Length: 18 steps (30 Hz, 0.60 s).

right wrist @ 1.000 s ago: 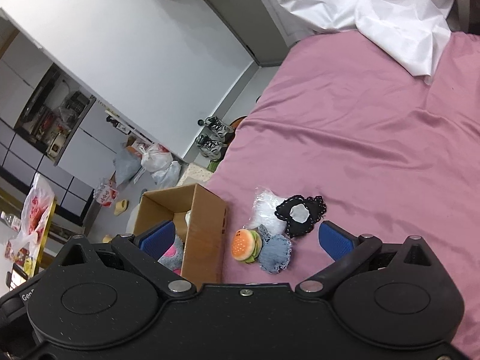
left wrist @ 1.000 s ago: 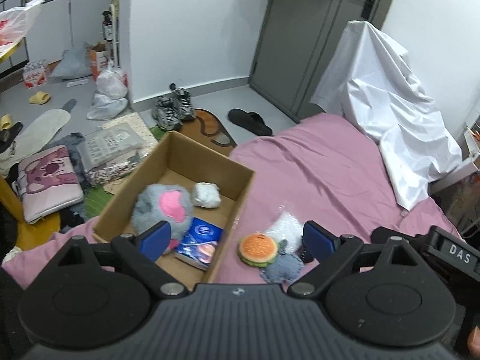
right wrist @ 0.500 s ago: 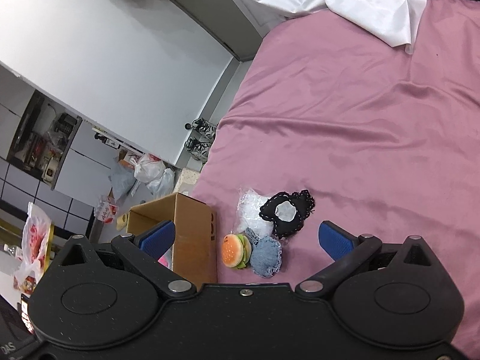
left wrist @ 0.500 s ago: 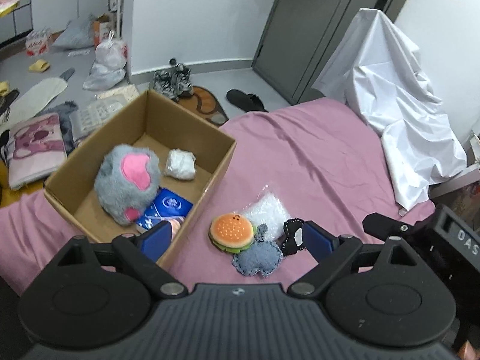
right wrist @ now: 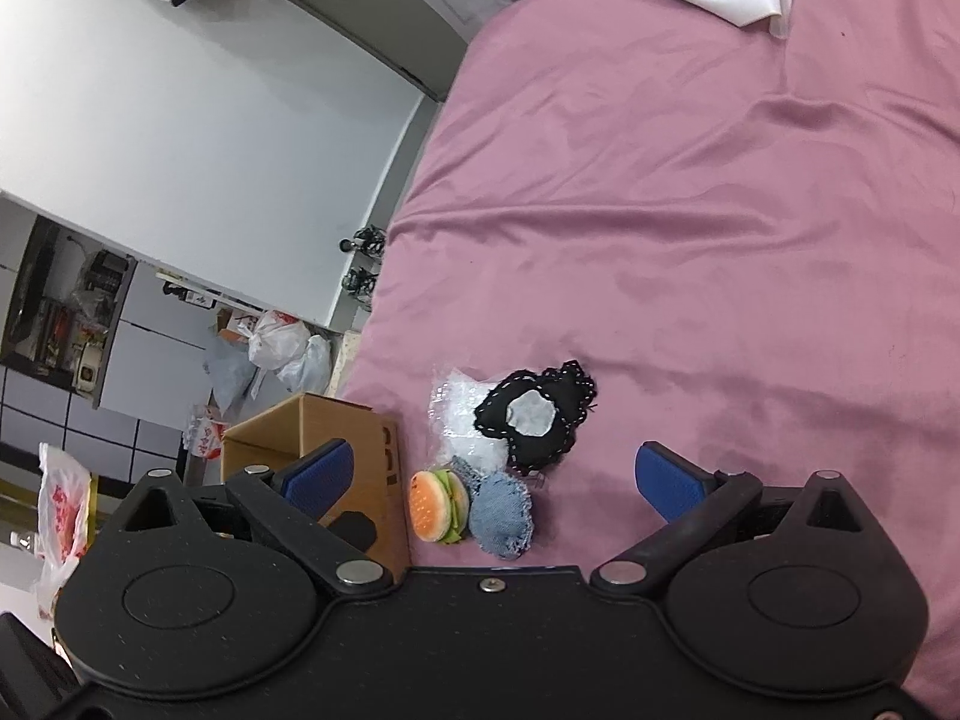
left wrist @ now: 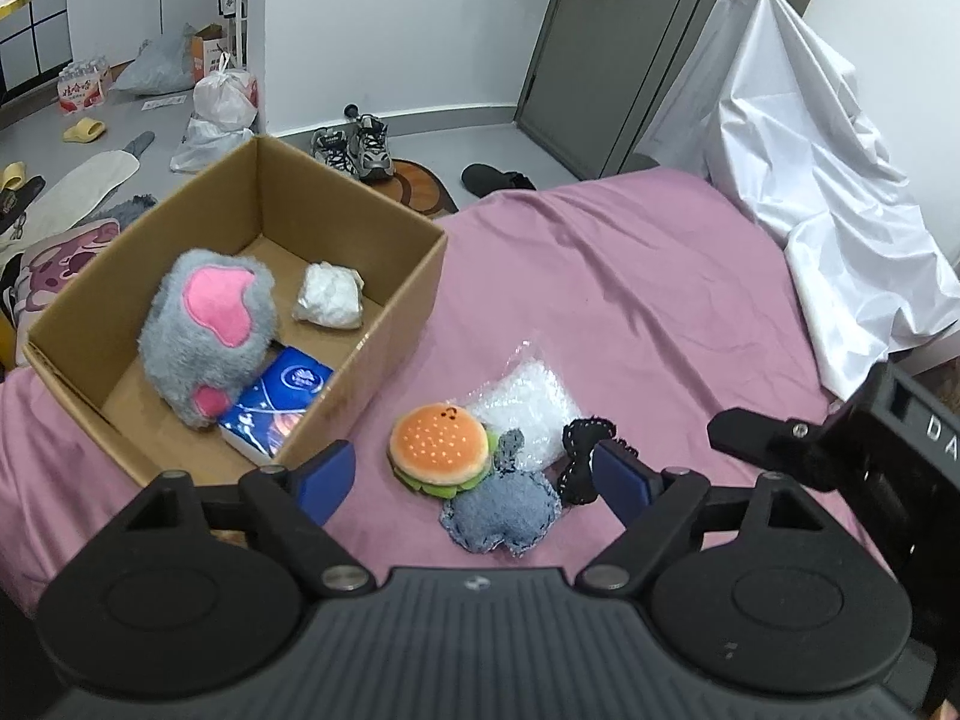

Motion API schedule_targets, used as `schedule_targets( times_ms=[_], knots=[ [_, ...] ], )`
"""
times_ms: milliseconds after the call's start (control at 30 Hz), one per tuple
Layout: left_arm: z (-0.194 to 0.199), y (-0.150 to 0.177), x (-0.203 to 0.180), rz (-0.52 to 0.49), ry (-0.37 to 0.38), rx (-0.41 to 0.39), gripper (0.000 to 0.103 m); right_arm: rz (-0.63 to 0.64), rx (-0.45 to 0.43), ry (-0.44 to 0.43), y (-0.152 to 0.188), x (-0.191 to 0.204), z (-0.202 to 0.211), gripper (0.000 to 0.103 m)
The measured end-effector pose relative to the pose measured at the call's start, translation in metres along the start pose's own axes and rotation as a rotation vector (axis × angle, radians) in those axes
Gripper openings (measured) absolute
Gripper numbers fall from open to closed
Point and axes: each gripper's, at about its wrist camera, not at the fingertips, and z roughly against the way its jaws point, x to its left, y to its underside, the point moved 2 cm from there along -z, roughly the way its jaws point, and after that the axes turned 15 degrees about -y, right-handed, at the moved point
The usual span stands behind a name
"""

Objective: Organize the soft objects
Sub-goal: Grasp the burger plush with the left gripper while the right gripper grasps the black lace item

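Observation:
A cardboard box stands on the pink bed and holds a grey and pink plush paw, a white wad and a blue tissue pack. Beside it lie a burger plush, a denim plush, a clear bubble bag and a black lace-edged pad. My left gripper is open and empty just above the burger and denim plush. My right gripper is open and empty over the same pile: burger, denim plush, black pad, bag, box.
A white sheet is draped over something at the bed's far right. The floor past the box holds shoes, a slipper, plastic bags and cushions. The right gripper's body shows at the right of the left wrist view.
Both grippers have moved closer to the pile of soft toys beside the box. The left wrist view has shifted so the box sits further left. Nothing was picked up.

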Motion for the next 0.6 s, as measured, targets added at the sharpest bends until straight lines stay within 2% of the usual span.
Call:
schedule_targets(
  times_ms=[233, 333, 433, 600],
  knots=[
    [-0.013, 0.004, -0.004, 0.005, 0.011, 0.008, 0.082, -0.014, -0.004, 0.003, -0.003, -0.004, -0.004, 0.101],
    [-0.018, 0.005, -0.005, 0.024, 0.009, 0.016, 0.078, -0.015, 0.0, 0.003, -0.003, -0.005, -0.005, 0.101],
    [-0.025, 0.007, -0.008, 0.036, 0.011, 0.022, 0.075, -0.022, 0.009, 0.005, -0.003, -0.008, -0.008, 0.097],
    [-0.037, 0.012, -0.014, 0.044, -0.022, 0.029, 0.073, -0.024, 0.025, -0.004, -0.006, -0.01, -0.013, 0.095]
  ],
)
